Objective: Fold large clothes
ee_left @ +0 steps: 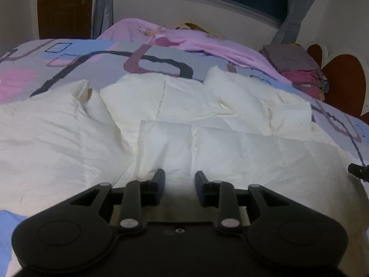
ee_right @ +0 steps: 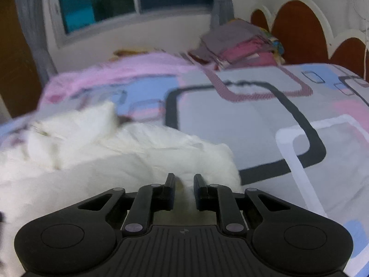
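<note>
my left tool (ee_left: 180,180) hangs over the white puffy jacket (ee_left: 207,143), which lies spread on the patterned bed cover (ee_left: 96,62) just ahead of it. jaws partly spread, white fabric in the gap; can't tell if the pads press it. my right tool (ee_right: 183,182) sits at the jacket's right edge (ee_right: 138,157), jaws narrow with white fabric bunched between them, pinching it. bare bed cover right of that tool. stack of folded clothes (ee_right: 239,46) far ahead by the headboard (ee_right: 297,25).
</note>
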Tool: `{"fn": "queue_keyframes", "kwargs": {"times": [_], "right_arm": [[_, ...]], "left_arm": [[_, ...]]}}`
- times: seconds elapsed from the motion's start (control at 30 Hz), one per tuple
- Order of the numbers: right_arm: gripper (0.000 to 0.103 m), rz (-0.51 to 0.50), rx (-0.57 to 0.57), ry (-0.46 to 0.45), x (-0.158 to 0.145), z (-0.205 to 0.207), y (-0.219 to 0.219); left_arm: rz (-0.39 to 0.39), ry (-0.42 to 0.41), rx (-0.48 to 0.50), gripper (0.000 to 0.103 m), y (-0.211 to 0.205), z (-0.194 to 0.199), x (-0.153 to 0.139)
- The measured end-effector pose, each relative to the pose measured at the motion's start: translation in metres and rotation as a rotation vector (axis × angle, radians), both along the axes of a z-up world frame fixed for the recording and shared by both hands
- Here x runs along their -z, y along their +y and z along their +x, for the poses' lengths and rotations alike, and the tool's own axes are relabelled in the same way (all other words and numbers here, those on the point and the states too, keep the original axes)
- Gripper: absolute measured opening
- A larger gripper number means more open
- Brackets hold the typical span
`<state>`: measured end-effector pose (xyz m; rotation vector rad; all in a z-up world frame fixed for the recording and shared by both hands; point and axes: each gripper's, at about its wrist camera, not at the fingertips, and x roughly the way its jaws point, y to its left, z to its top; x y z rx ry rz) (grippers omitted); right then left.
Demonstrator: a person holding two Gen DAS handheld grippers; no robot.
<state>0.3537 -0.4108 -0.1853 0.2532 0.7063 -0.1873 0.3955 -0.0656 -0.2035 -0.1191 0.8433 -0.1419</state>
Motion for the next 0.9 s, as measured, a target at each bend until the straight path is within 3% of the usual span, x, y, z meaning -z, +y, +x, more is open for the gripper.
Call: {"fn": "queue_keyframes", "kwargs": {"times": [0.17,0.33,0.43,0.57,0.7,0.9], "right_arm": [[0.017,-0.022,-0.047,-0.001,-0.003,-0.027,0.02],[0.017,-0.014,-0.042,0.061,0.016,-0.027,0.023],[0.017,-0.013,-0.046,0.047,0.004,-0.032,0.028],[0.017,-0.004,-0.074,0.013,-0.013,-0.041,0.043],[0.017,0.008,-0.129,-0.012,-0.026,-0.044,0.071],[0.017,0.033,-0.224,-0.032,-0.036,-0.045,0.119]], "left_arm": [[0.012,-0.007,0.008,0.031,0.006,-0.015,-0.005],[0.037,0.013,0.019,0.031,0.006,-0.013,0.0],[0.004,0.015,0.004,0.033,0.014,-0.018,-0.01],[0.006,-0.014,-0.027,0.052,0.031,-0.033,-0.024],[-0.019,-0.012,-0.091,0.061,0.063,-0.049,-0.036],[-0.029,-0.014,-0.21,0.065,0.121,-0.073,-0.047]]}}
